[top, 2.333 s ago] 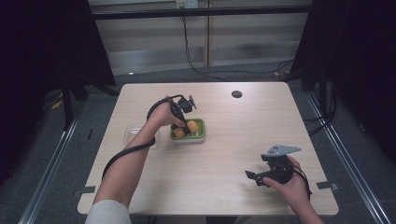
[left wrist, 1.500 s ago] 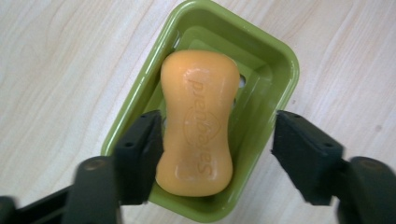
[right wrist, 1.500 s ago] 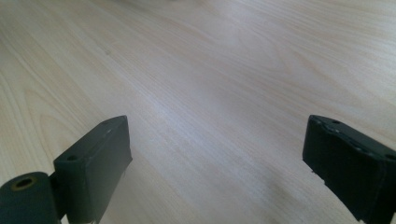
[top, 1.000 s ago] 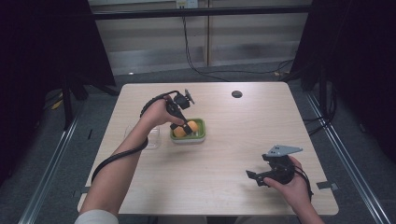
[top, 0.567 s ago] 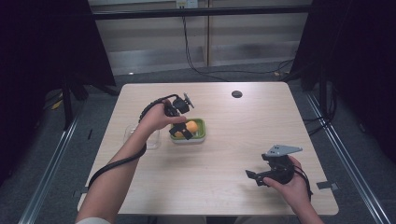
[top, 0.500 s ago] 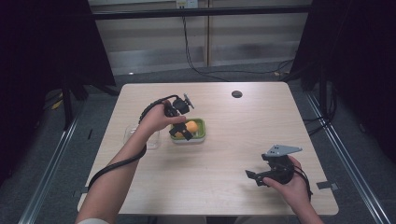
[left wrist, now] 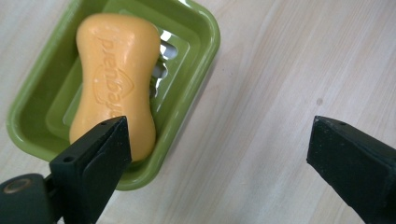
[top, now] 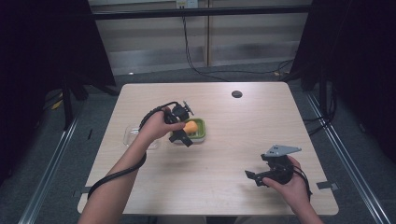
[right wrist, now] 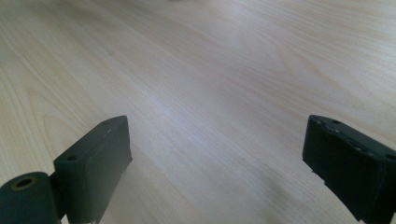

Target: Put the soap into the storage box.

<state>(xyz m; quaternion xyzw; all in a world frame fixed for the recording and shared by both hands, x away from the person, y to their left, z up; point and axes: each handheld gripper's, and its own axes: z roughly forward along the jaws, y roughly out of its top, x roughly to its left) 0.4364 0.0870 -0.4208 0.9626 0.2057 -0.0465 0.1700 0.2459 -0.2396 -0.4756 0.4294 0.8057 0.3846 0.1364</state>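
An orange bar of soap (left wrist: 116, 84) lies lengthwise in a green soap dish (left wrist: 187, 93) on the wooden table. In the high view the soap (top: 190, 126) and the dish (top: 201, 132) sit left of the table's middle. My left gripper (top: 183, 133) hovers over the dish's left side. It stands open (left wrist: 219, 125), one jaw over the soap's near end and the other over bare wood, gripping nothing. My right gripper (top: 255, 177) rests low near the front right of the table. Its jaws are open (right wrist: 217, 121) above plain wood.
A clear plastic tray or lid (top: 132, 136) lies just left of the left hand. A round black grommet (top: 236, 94) sits near the table's far edge. Cables trail from both grippers. Bare wood stretches between the dish and the right gripper.
The left hand has drawn back slightly to the left from over the dish, uncovering more of the soap. The right gripper has stayed where it was.
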